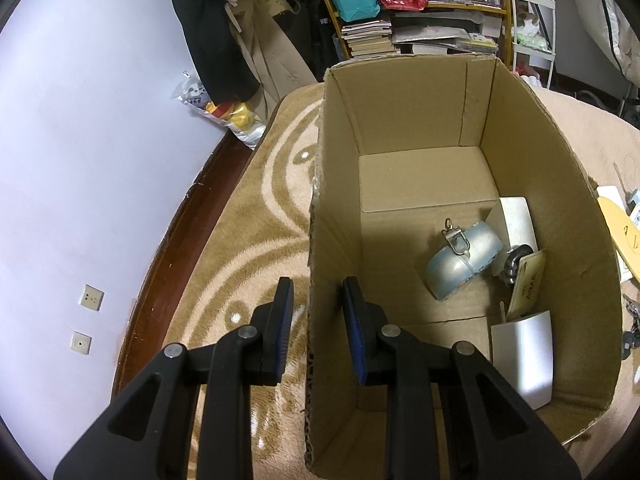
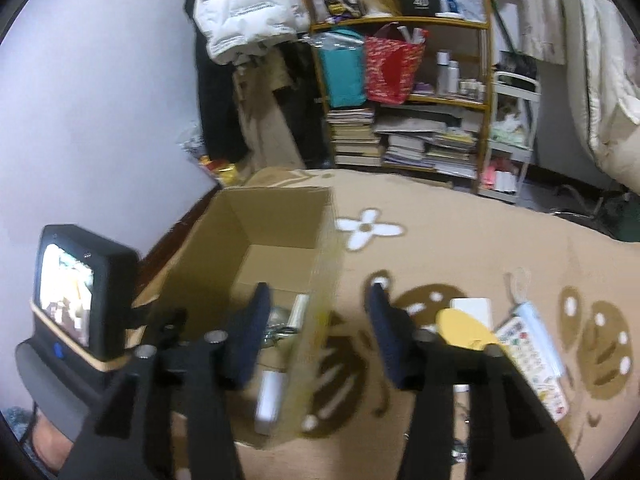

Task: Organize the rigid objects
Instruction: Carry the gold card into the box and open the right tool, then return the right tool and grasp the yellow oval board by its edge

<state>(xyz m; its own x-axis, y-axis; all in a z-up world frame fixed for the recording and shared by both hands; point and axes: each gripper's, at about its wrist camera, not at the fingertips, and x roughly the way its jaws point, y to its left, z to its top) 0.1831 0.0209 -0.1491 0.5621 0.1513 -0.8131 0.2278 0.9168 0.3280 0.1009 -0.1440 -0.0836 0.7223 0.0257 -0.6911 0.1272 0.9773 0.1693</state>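
An open cardboard box [image 1: 404,128] stands on a beige patterned rug. On its floor lie a silver-blue rounded metal piece [image 1: 464,256], a white block [image 1: 516,220], a tan tag [image 1: 528,284] and a silver case [image 1: 524,356]. My left gripper [image 1: 318,320] is open, its fingers straddling the box's left wall without touching it. In the blurred right wrist view my right gripper [image 2: 320,312] is open and empty above the box's [image 2: 260,240] right wall. Right of it on the rug lie a yellow oval piece [image 2: 464,328], a white box [image 2: 472,306] and a colourful card [image 2: 532,356].
A shelf [image 2: 404,100] with books and bags and a white cart [image 2: 516,136] stand beyond the rug. Hanging clothes [image 1: 224,40] and a plastic bag [image 1: 224,116] sit by the wall on the left. Keys [image 1: 630,320] lie right of the box. The left handheld unit's screen [image 2: 68,300] shows.
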